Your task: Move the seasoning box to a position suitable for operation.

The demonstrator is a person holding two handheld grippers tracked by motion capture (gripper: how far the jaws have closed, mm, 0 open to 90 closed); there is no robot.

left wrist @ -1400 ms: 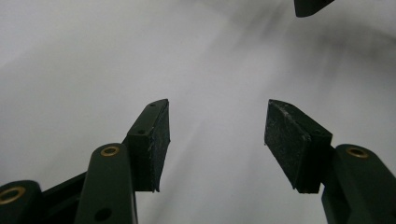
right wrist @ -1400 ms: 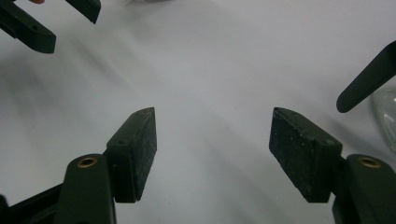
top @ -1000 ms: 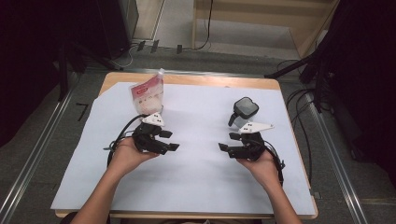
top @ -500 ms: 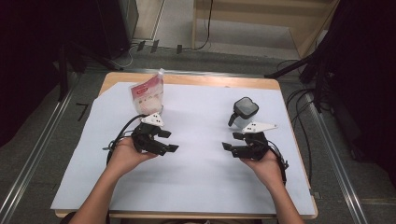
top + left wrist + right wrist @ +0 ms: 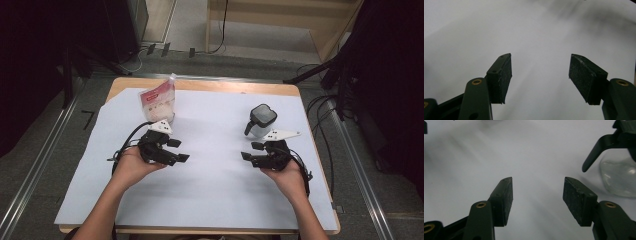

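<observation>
Clear glass jug [image 5: 261, 121] with black lid sitting upright, right of frame centre, handle pointing lower left. Right gripper [image 5: 248, 156] hovering just below it, jaws gaping, empty. Left gripper [image 5: 180, 150] likewise wide, empty.

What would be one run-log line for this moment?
left hand-held gripper: open, empty | right hand-held gripper: open, empty | pouch: upright, untouched | glass jug: untouched | stage: before grasp
</observation>
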